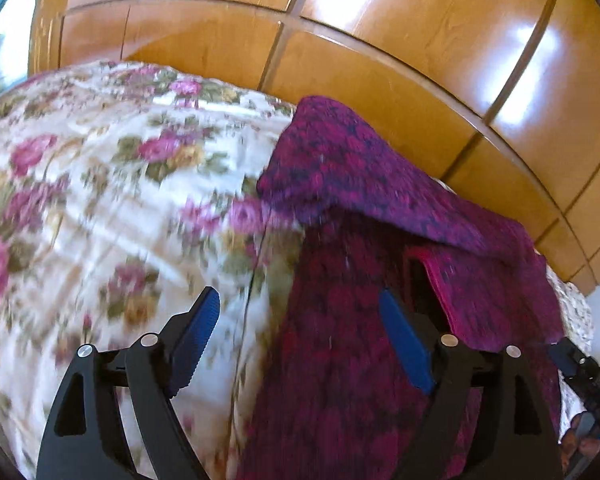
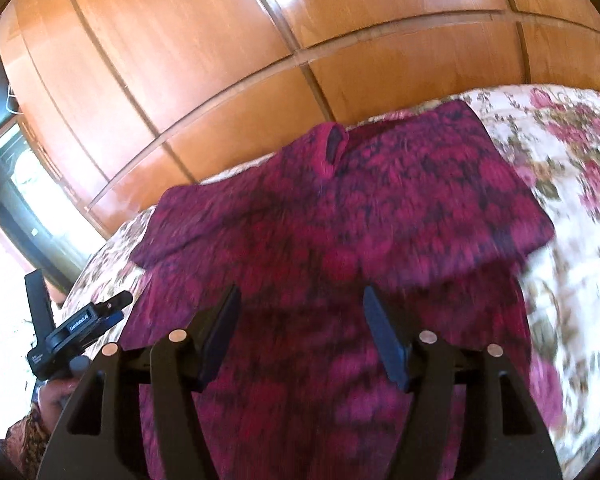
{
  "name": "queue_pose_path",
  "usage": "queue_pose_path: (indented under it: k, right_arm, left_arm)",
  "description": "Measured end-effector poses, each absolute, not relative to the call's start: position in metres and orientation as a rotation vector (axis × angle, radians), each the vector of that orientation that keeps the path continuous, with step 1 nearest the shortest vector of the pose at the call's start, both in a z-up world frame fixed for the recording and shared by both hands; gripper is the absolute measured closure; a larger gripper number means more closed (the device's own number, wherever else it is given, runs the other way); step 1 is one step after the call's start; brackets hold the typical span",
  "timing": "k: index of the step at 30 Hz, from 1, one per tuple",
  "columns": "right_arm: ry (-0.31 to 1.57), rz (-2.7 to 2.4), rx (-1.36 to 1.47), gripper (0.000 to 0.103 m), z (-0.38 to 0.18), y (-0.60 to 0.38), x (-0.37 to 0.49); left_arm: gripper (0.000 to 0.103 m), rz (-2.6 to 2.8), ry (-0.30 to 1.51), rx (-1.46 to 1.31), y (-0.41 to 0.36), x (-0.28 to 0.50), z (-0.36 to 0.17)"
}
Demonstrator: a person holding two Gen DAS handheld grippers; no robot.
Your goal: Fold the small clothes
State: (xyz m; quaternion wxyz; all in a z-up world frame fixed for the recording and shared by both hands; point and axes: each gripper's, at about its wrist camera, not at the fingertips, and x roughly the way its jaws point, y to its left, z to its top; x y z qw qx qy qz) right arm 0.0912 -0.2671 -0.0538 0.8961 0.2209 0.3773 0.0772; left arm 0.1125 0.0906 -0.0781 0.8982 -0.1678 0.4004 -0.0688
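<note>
The magenta patterned garment (image 2: pixel 340 220) lies on the floral bedspread (image 1: pixel 100 184), its top part folded down; both the left gripper (image 1: pixel 300 344) and right gripper (image 2: pixel 300 336) stand released above it, grasping nothing. A next fold would require re-grasping an edge. Glossy wooden wardrobe panels (image 2: pixel 204 64) stand behind the bed.
</note>
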Motion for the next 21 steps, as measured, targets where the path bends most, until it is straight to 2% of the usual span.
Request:
queue_pose_path:
  k: [5, 7, 10, 15, 17, 19, 21]
  right_arm:
    - [0.790, 0.181, 0.432, 0.039, -0.055, -0.268, 0.051]
    - [0.782, 0.182, 0.426, 0.040, -0.053, -0.274, 0.030]
    - [0.768, 0.171, 0.439, 0.043, -0.049, -0.288, 0.005]
    - [0.788, 0.139, 0.521, 0.051, -0.056, -0.322, -0.038]
    - [0.810, 0.136, 0.574, 0.054, -0.063, -0.330, -0.054]
    - [0.822, 0.144, 0.635, 0.057, -0.075, -0.338, -0.069]
    - [0.804, 0.161, 0.689, 0.061, -0.084, -0.342, -0.084]
  left_arm:
    - [0.022, -0.195, 0.849, -0.382, 0.099, 0.079, -0.083]
    - [0.016, -0.232, 0.864, -0.377, 0.101, 0.068, -0.084]
    - [0.011, -0.291, 0.866, -0.347, 0.104, 0.051, -0.082]
    - [0.011, -0.361, 0.856, -0.277, 0.116, 0.019, -0.081]
    - [0.017, -0.411, 0.861, -0.281, 0.121, 0.006, -0.079]
    - [0.031, -0.446, 0.872, -0.276, 0.123, -0.004, -0.078]
    - [0.036, -0.506, 0.888, -0.305, 0.127, -0.012, -0.078]
